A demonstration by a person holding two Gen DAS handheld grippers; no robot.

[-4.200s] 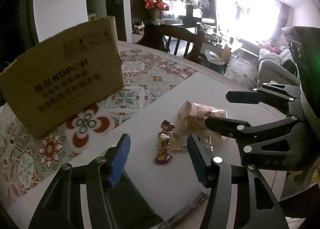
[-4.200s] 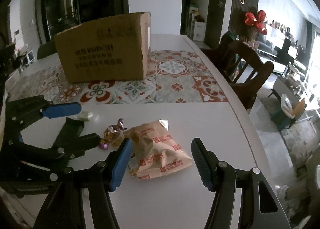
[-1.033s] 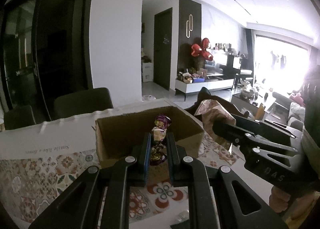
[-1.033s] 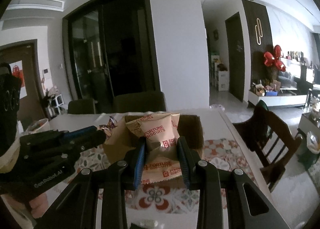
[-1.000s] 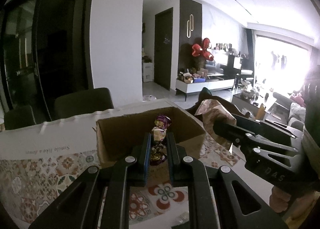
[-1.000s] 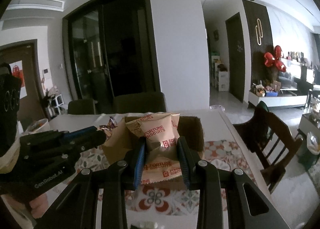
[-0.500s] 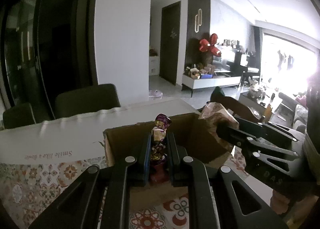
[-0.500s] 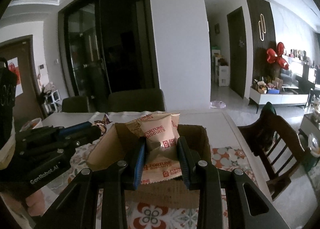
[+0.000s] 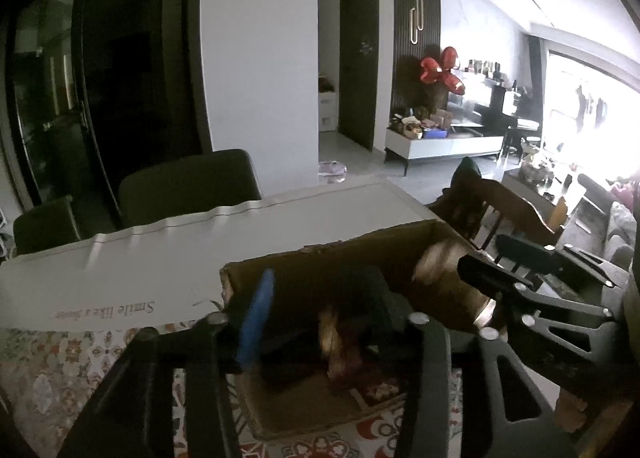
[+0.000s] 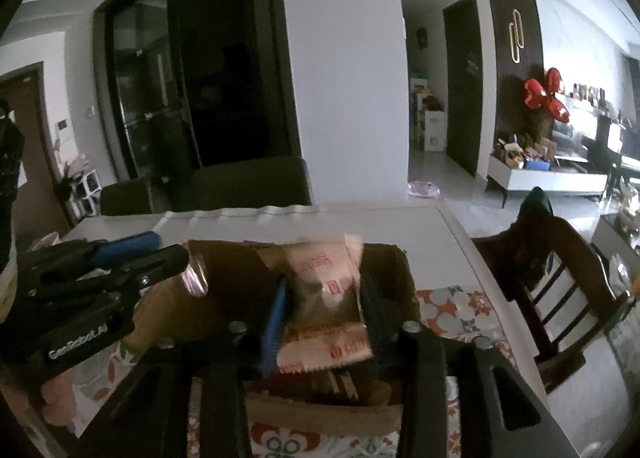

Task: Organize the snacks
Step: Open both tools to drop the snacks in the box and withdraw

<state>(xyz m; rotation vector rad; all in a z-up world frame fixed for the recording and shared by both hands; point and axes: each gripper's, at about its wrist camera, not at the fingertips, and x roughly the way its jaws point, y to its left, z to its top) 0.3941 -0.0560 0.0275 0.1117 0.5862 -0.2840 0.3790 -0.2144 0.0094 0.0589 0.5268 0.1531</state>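
Snack packet (image 10: 326, 290) sits between the opening right tool (image 10: 322, 314) above the box (image 10: 396, 270).

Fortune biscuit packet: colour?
Pale pink packet with red print; clearest in the right wrist view.

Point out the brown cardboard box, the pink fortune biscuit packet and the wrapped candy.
brown cardboard box (image 10: 404, 278), right wrist view, right wall.
pink fortune biscuit packet (image 10: 320, 270), right wrist view, upper front face.
wrapped candy (image 9: 332, 338), left wrist view, blurred gold middle.
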